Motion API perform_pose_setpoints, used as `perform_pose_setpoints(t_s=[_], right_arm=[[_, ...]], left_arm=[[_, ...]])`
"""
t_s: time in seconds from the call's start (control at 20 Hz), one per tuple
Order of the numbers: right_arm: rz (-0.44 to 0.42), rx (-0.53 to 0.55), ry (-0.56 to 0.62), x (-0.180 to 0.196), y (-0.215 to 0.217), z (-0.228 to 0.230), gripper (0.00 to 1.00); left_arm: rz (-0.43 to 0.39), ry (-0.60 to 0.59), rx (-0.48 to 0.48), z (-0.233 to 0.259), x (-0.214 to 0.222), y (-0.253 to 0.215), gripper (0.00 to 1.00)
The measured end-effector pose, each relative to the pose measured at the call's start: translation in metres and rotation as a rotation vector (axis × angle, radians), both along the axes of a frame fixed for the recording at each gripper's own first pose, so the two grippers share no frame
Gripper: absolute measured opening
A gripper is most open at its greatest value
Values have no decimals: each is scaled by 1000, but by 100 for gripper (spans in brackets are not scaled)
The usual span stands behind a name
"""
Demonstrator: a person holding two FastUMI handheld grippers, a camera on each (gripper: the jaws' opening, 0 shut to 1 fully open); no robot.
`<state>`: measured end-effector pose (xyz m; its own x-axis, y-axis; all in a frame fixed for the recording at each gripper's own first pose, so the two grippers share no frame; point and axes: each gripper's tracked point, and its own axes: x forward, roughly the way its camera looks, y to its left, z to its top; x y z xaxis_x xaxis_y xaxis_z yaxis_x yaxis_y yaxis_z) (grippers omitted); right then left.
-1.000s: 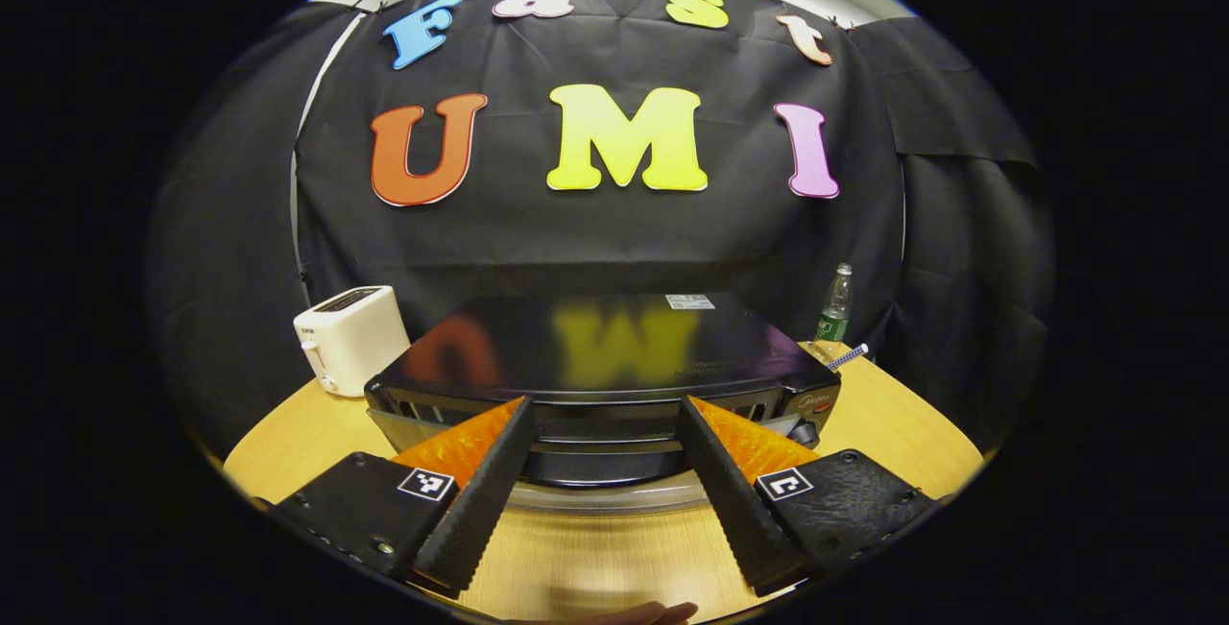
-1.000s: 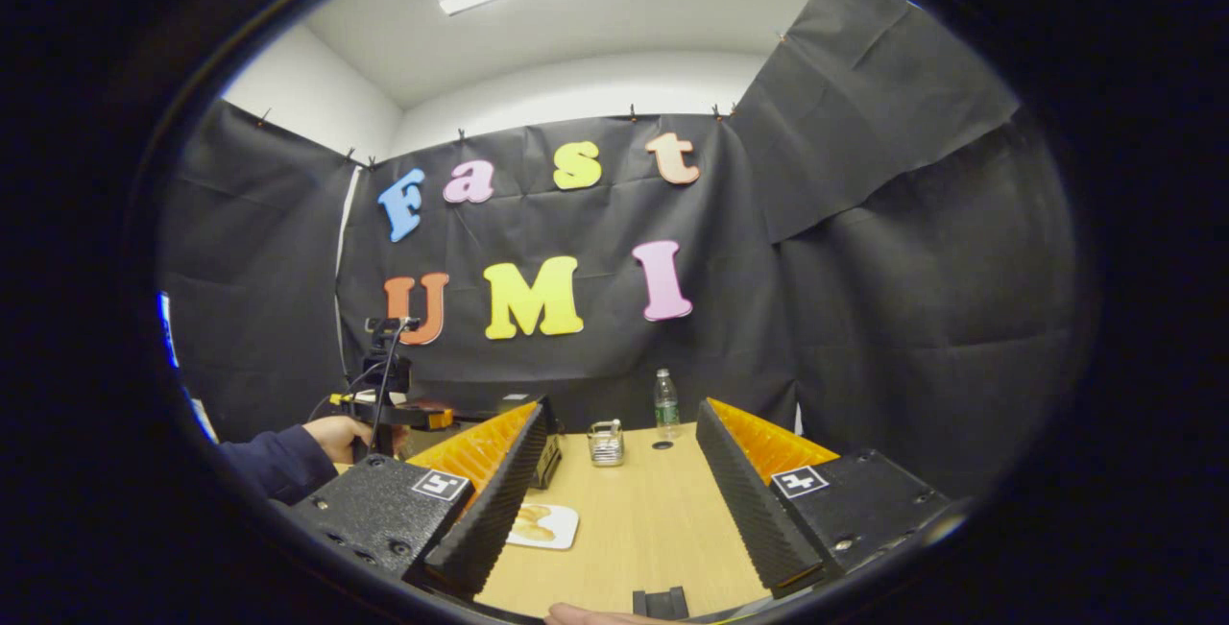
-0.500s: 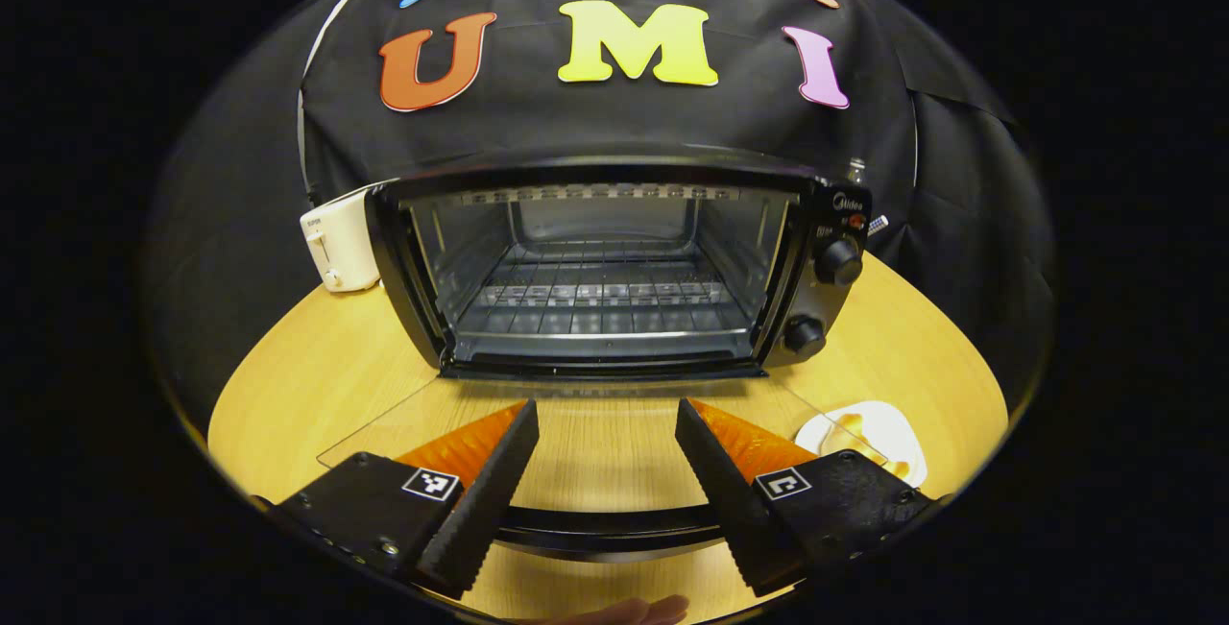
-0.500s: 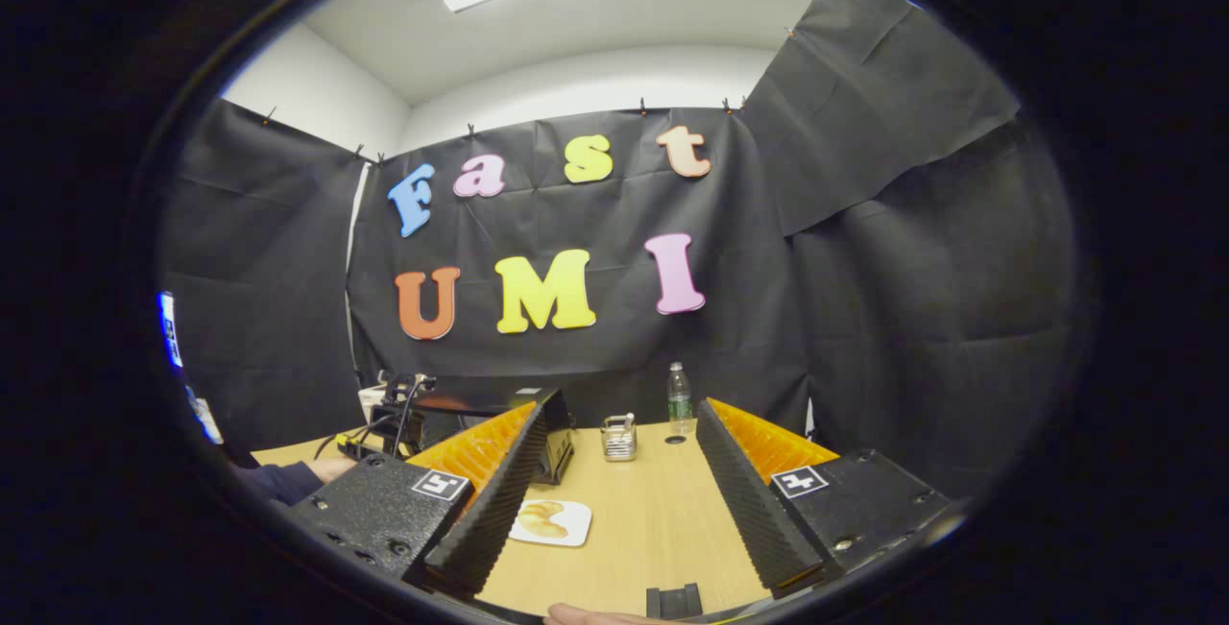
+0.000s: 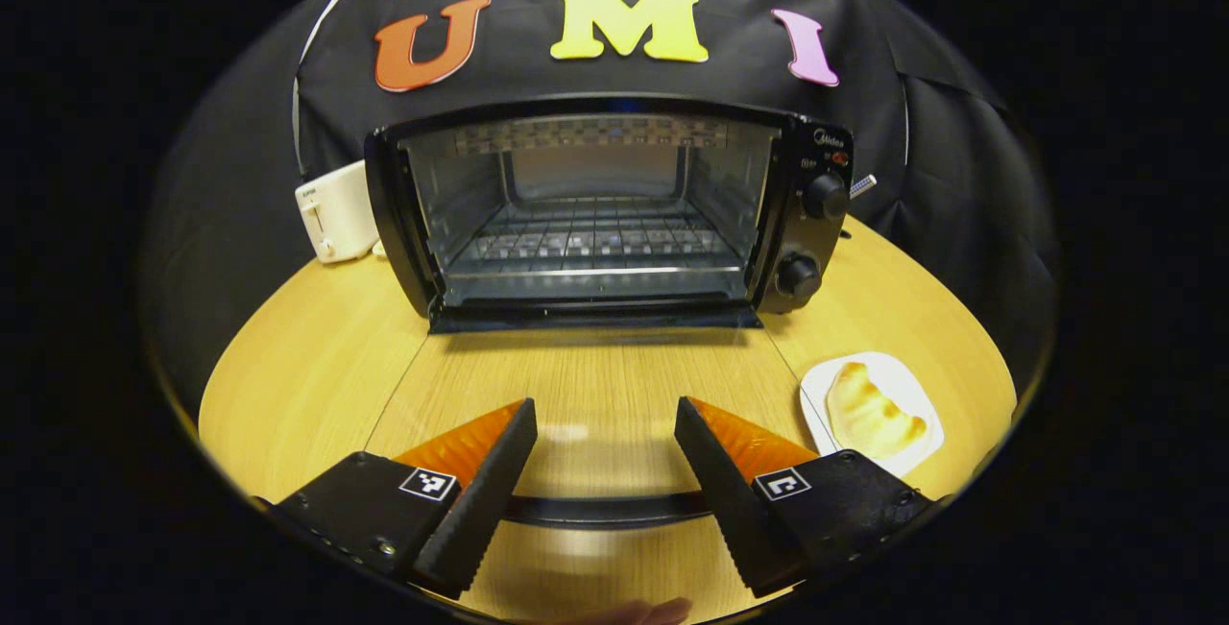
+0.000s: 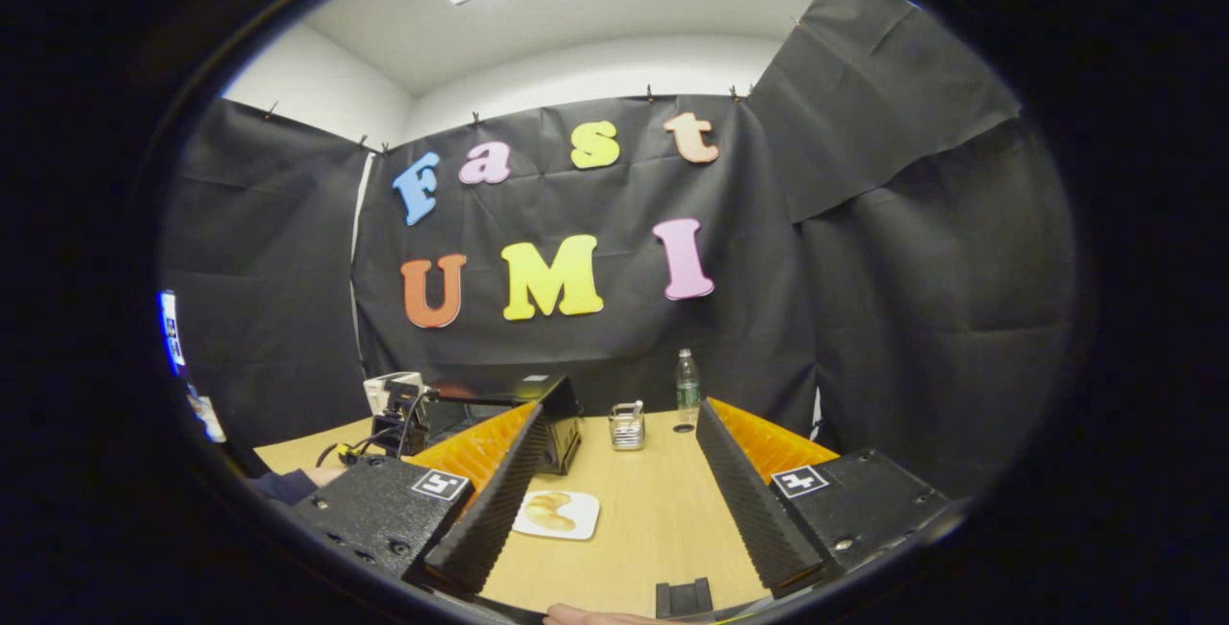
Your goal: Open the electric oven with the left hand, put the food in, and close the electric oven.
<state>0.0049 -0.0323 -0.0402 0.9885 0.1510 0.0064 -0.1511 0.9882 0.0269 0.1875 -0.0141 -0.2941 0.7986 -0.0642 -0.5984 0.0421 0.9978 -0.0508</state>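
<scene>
So the black electric toaster oven is wide open, straight ahead of the left gripper. Its glass door is folded down flat toward that gripper, and the dark door handle sits right between the two fingers, which are spread apart and not pressing on it. I'd say the opening step is pretty much done.

Going rightward: the food is a golden croissant-looking pastry on a small white plate, just off the left gripper's right finger and beside the door's right edge. It lies lengthwise, pointing roughly toward the oven.

From the right gripper, jaws also apart and empty, that plate is ahead and a bit left, near its left finger. The oven is farther along that same side.

My guess is the right gripper does the pickup: the plate lies in front of it, and it then has to swing left into the cavity.
</scene>
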Motion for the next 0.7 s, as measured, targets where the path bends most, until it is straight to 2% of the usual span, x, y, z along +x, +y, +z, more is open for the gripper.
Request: perform_pose_setpoints(t_s=[0.1, 0.45, 0.65, 0.7], right_arm=[[0, 0, 3, -1, 0, -2, 99], [0, -6, 15, 4, 1, -6, 99], [8, -1, 41, 13, 8, -19, 99], [19, -2, 50, 15, 12, -23, 96]], left_arm=[[0, -2, -3, -4, -2, -1, 96], [1, -96, -7, 8, -15, 3, 96], [25, -195, -45, 48, -40, 14, 94], [32, -233, -59, 63, -48, 16, 87]])
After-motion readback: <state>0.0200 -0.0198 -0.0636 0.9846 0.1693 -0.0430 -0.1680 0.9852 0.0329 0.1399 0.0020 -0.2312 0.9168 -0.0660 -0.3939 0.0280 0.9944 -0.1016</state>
